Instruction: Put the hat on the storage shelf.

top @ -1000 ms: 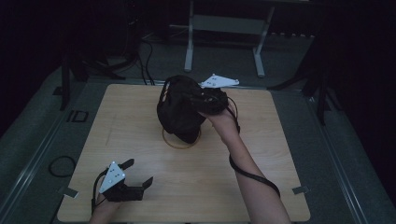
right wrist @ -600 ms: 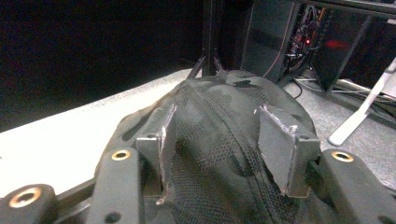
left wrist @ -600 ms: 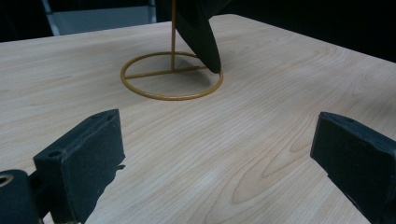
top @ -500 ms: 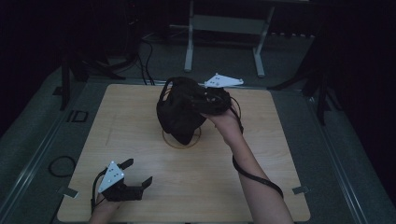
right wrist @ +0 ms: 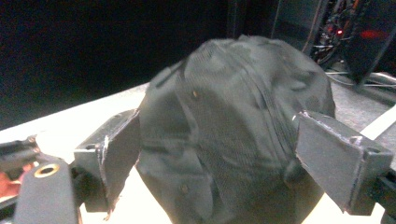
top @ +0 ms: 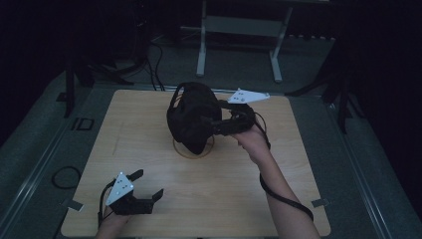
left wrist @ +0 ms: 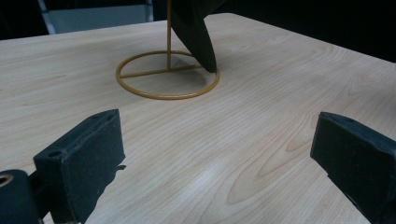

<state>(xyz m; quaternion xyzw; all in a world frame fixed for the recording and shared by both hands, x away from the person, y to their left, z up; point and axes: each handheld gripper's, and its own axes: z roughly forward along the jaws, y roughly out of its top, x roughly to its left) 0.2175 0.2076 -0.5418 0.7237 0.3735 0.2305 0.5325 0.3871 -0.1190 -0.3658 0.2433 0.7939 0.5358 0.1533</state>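
A black cap (top: 191, 119) hangs on a gold wire stand whose ring base (top: 194, 152) rests on the wooden table (top: 298, 164). My right gripper (top: 219, 124) reaches in from the cap's right. In the right gripper view its jaws straddle the cap (right wrist: 233, 116); they have just been opening and stand wide, so the right gripper (right wrist: 219, 154) is open. My left gripper (top: 148, 185) lies open near the front left of the table. The left gripper (left wrist: 215, 154) faces the ring base (left wrist: 163, 97) and the cap's brim (left wrist: 198, 37), with nothing between its jaws.
A metal frame stand (top: 239, 30) and cables (top: 149, 59) lie on the dark floor behind the table. A cable loop (top: 64, 177) lies off the table's left edge. The right gripper's cable (top: 283, 199) trails along the person's forearm.
The right hand has drawn back slightly toward the right and near side. The cap stays on the stand. The left gripper has not moved.
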